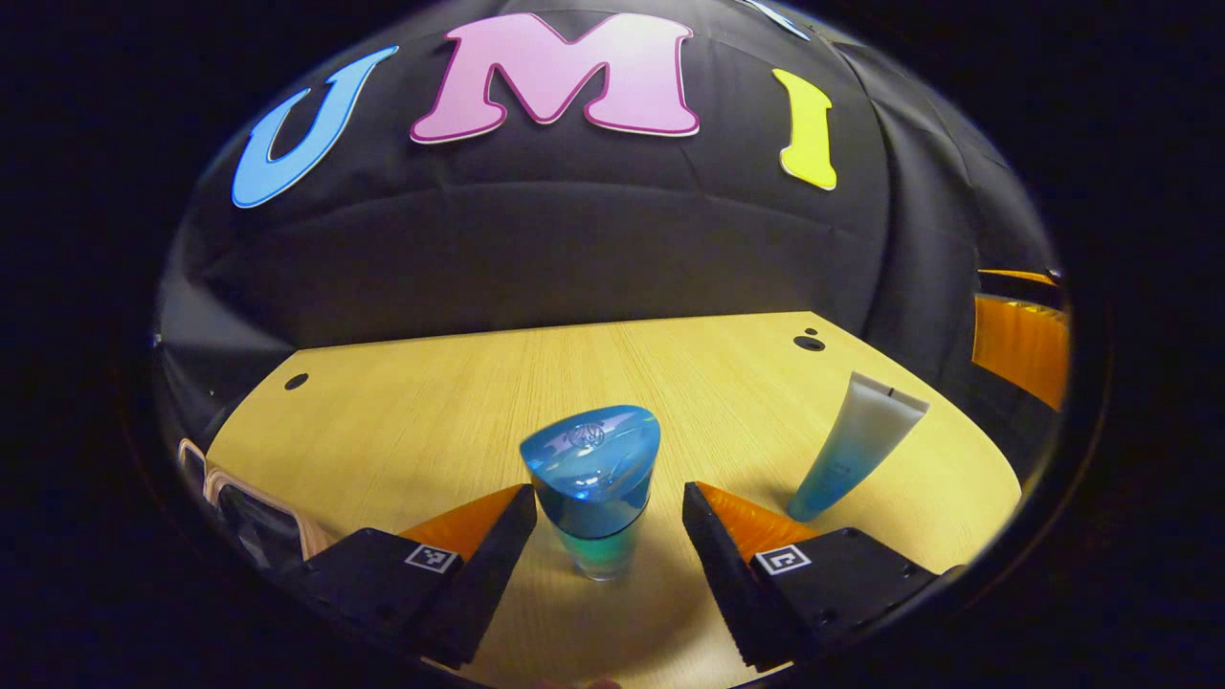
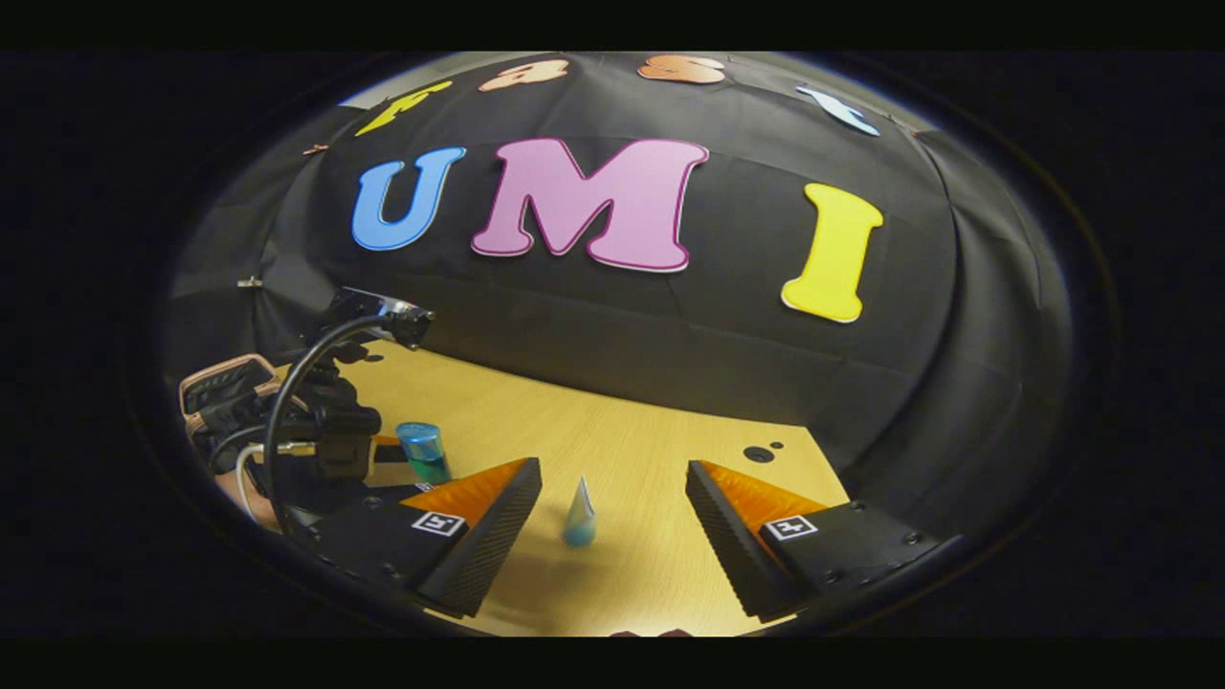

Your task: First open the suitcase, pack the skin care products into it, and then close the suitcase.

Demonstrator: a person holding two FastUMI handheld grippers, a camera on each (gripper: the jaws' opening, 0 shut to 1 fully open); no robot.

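A blue skin care bottle (image 1: 593, 488) with a rounded blue cap stands upright on the wooden table (image 1: 431, 402). My left gripper (image 1: 607, 494) is open around it, a finger on each side with a gap to the bottle. A white-to-blue tube (image 1: 857, 445) stands on its cap to the right. In the right gripper view the same tube (image 2: 579, 517) stands ahead of my open right gripper (image 2: 612, 471), nothing between its fingers. The bottle (image 2: 424, 452) is further left, beside the left gripper's housing (image 2: 335, 435). The pink-rimmed suitcase (image 2: 220, 383) lies at the far left, mostly hidden.
A corner of the suitcase rim (image 1: 239, 498) shows at the lower left of the left gripper view. An orange object (image 1: 1019, 349) sits beyond the table's right edge. Small holes (image 1: 809, 342) mark the table's far corners. A black cable (image 2: 287, 383) arcs over the left gripper.
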